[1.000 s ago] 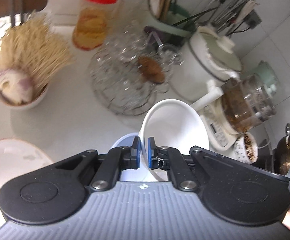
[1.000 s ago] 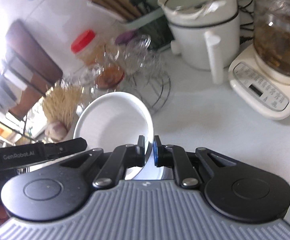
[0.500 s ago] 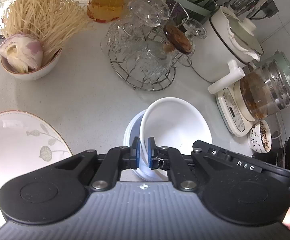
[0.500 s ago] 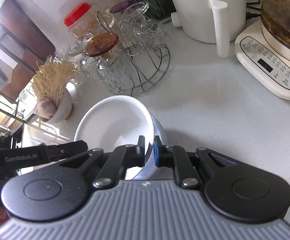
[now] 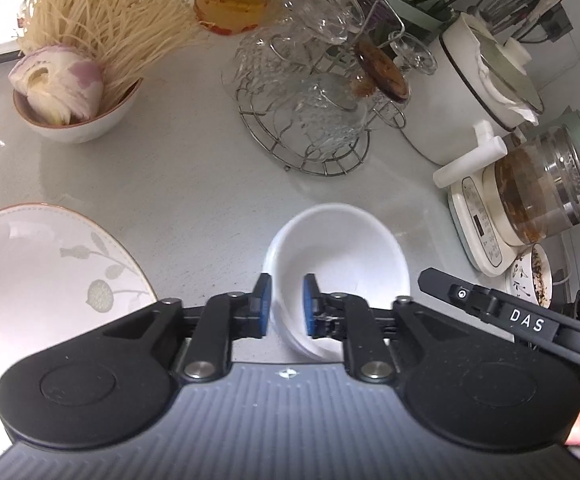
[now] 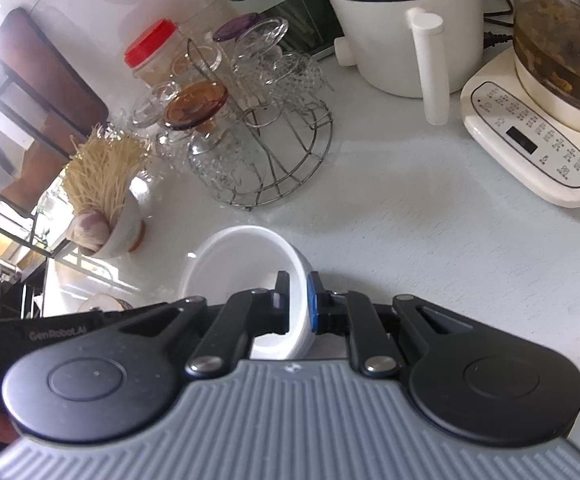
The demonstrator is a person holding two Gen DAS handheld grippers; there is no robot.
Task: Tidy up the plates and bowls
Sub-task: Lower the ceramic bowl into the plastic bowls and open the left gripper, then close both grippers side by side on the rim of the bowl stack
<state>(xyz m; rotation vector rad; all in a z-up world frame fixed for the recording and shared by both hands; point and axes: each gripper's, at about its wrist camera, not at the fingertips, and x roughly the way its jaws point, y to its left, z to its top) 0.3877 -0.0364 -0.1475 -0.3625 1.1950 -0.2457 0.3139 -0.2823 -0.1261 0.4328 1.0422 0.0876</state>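
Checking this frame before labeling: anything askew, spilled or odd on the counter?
No spills or breakage show. One oddity: a paper towel is trapped under the lid of the white pot, hanging over its rim. The white bowl sits upright on the counter, with the left gripper and right gripper open around its rim.

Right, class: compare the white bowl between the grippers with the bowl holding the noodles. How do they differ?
The white bowl is plain white; the noodle bowl has a brownish rim. The white bowl is empty; the noodle bowl holds dry noodles and an onion. The white bowl sits between the fingers of the left gripper and right gripper; the noodle bowl stands untouched. Both rest on the counter.
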